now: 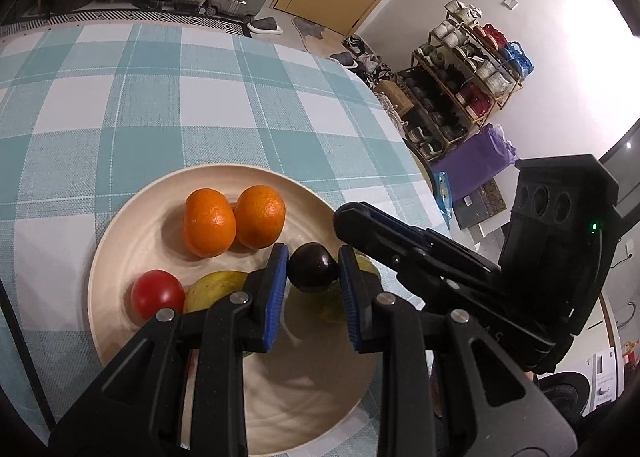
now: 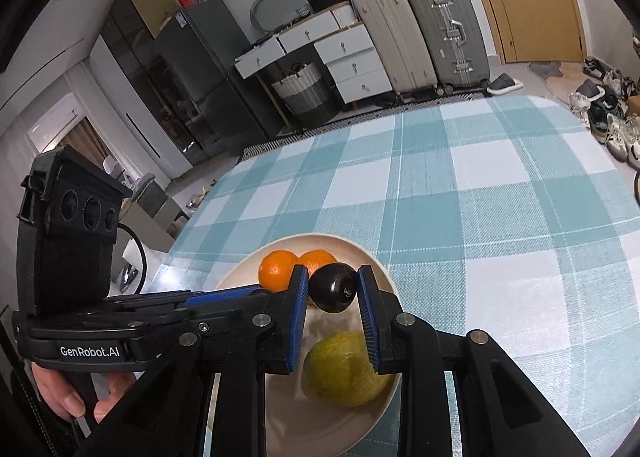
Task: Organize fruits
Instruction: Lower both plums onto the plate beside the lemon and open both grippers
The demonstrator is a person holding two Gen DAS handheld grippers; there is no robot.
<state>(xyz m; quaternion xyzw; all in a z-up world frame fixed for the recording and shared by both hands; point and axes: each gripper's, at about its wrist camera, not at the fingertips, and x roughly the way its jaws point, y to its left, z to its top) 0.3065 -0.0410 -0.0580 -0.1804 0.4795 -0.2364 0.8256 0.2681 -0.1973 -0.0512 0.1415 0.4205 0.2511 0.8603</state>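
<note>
A cream plate [image 1: 120,241] on the checked cloth holds two oranges [image 1: 209,221], a red tomato [image 1: 157,294] and two yellow-green pears [image 1: 212,289]. A dark plum [image 1: 313,267] sits between the blue pads of my left gripper [image 1: 313,269], above the plate. In the right wrist view the same plum [image 2: 333,287] sits between the pads of my right gripper [image 2: 333,289], over a pear [image 2: 344,367] and the plate [image 2: 240,277]. Both pairs of jaws look closed against the plum. The right gripper's body [image 1: 440,257] crosses the left view.
The table with the blue-white checked cloth [image 1: 160,105] stretches beyond the plate. Its right edge [image 1: 416,161] drops to a floor with a shoe rack [image 1: 460,89]. Suitcases [image 2: 420,33] and drawers [image 2: 340,53] stand against the far wall.
</note>
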